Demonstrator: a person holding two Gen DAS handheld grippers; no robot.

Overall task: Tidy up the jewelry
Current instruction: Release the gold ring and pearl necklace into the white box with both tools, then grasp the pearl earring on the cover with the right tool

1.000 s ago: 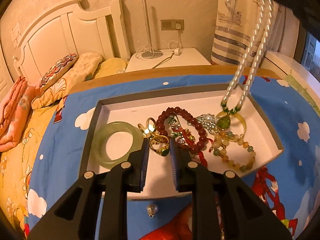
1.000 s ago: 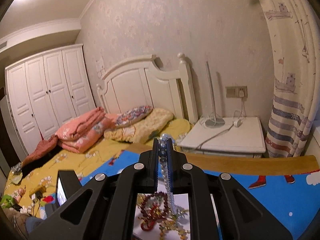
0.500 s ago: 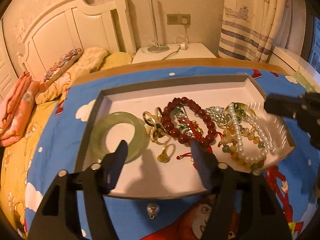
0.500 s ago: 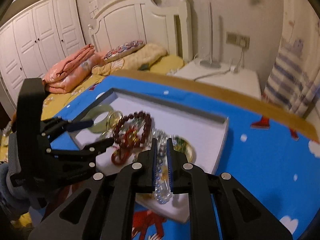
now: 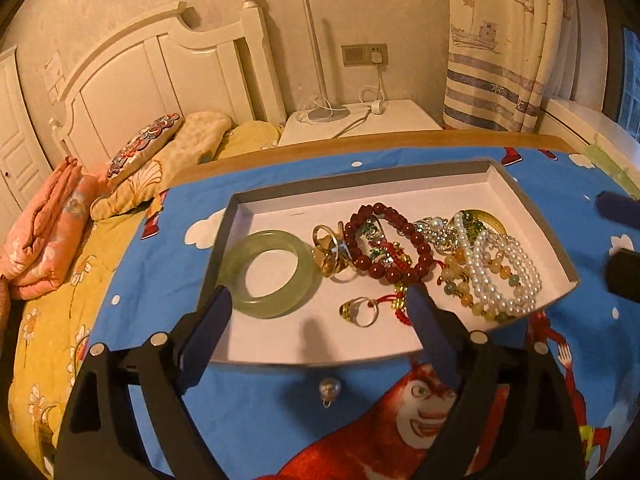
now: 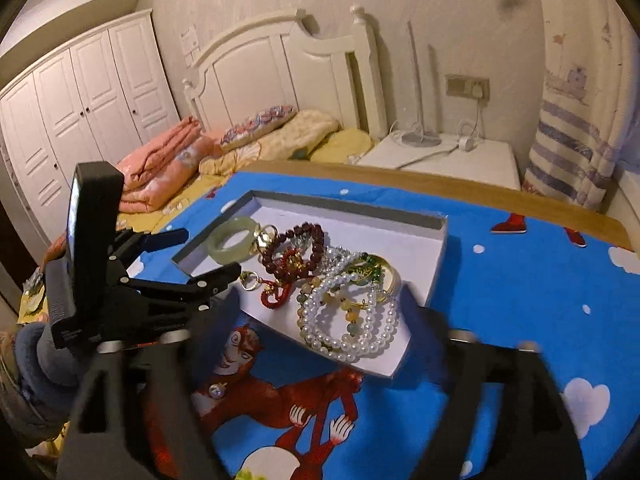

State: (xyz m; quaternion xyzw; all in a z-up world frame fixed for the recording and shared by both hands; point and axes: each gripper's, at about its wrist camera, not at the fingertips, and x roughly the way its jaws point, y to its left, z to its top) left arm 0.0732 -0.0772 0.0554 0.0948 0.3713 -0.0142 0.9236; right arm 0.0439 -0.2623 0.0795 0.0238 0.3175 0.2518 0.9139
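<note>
Black and blue-padded, my left gripper [image 5: 316, 312] stands wide, its jaws having just been opening, with nothing pressed between them; a gold ring [image 5: 357, 311] lies loose on the tray floor in the gap. My right gripper [image 6: 320, 308] has just been opening too, and the pearl necklace [image 6: 348, 322] lies coiled between its fingers, free of the pads.

Everything sits in the shallow white tray [image 5: 532, 216] on the blue cloth [image 5: 168, 280]. From the ring, the jade bangle [image 5: 266, 272] is at ten o'clock, the red bead bracelet [image 5: 390, 246] at one o'clock, the pearls at three o'clock.

I judge the bangle stiff, smooth, slippery and breakable: take it across the rim, gently. The pearls are limp and will slither and snag the amber beads under them; pinch a bunched part. The ring is light and small, easily flicked away. A small pendant [image 5: 329, 389] lies outside the tray, at six o'clock.
</note>
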